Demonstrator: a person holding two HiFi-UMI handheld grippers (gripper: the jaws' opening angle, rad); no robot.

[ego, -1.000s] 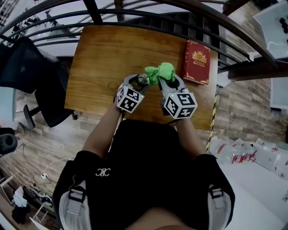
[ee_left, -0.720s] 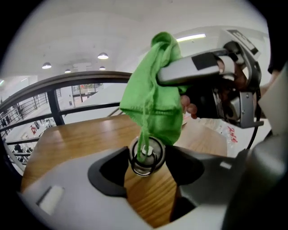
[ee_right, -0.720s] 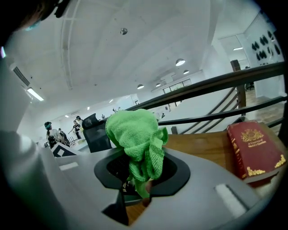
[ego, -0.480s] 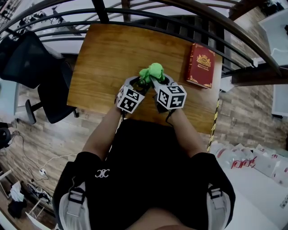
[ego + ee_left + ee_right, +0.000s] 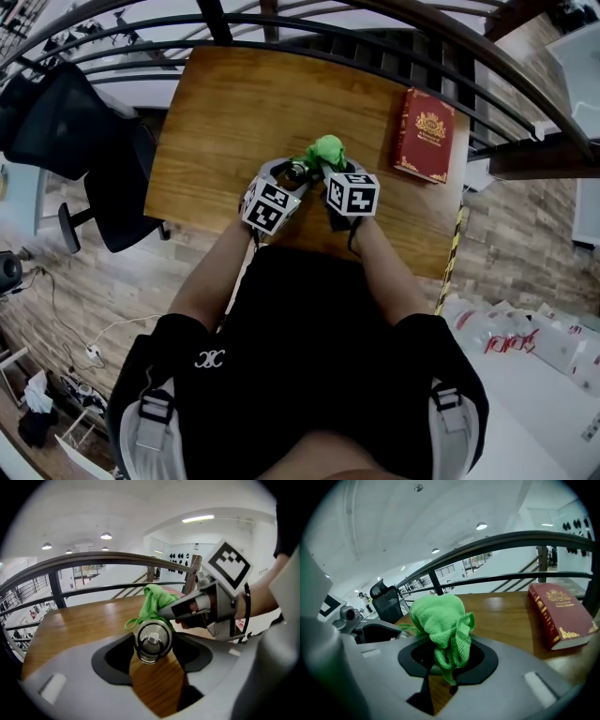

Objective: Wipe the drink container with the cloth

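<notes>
Bottle point(image 5: 153, 641), 1, metal, is being clamped by the left gripper point(image 5: 289, 174), jaws tight round it, over the wooden surface point(image 5: 216, 112) nr its front edge. The right gripper point(image 5: 330, 167) is pinching 1 bunched green cloth point(image 5: 440, 620), which is pressing against the bottle. 1 red book point(image 5: 428, 134) is lying flat to the right, well apart.

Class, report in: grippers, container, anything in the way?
Left gripper shut on container. Right gripper shut on cloth, at container's side. Book lies apart, no obstruction.
</notes>
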